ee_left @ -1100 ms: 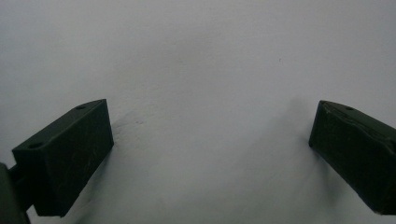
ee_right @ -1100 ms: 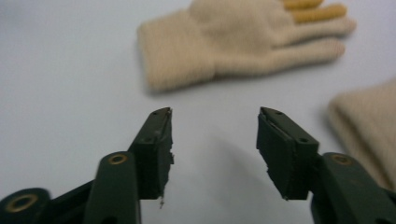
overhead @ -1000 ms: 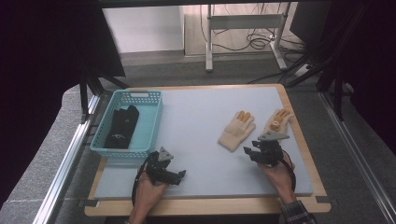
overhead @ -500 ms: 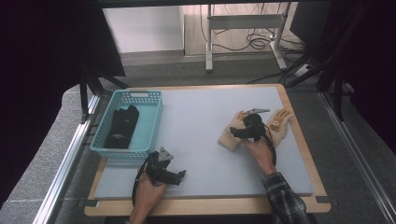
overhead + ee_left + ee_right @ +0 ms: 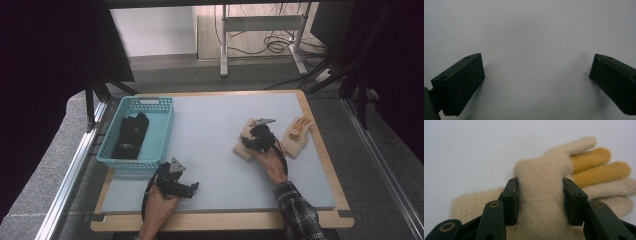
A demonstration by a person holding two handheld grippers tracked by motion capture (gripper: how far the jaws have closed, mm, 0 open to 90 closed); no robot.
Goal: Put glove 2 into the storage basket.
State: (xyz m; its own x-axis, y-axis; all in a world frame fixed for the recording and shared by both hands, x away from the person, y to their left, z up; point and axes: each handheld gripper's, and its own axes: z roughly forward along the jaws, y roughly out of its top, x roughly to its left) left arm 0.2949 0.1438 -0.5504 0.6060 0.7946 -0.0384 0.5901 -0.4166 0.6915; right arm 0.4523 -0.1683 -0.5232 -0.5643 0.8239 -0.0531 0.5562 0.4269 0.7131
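On the pale grey mat (image 5: 215,135) that covers the wooden table (image 5: 327,165), we see our right gripper (image 5: 252,137) resting on a cream glove (image 5: 245,147), at the right half of the mat. From the right gripper view, this cream glove (image 5: 541,185) is bunched up into a fold between the two black jaws, and the pads press on the wool from both sides, so the jaws are clamped on the glove. They have just been closing, after they opened wider a moment earlier, and the glove is between them now. Its fingers, two of them mustard yellow, lie flat on the mat beyond the jaws.

Just beside it, to the right, lies a second glove (image 5: 297,135) of the same kind, flat on the mat and not held.

Our left gripper (image 5: 192,186) rests low near the front edge of the mat, just in front of a turquoise basket (image 5: 162,130). In the left gripper view its jaws stand wide apart, with bare mat (image 5: 531,50) between them. Inside the basket lies a black glove (image 5: 131,136).
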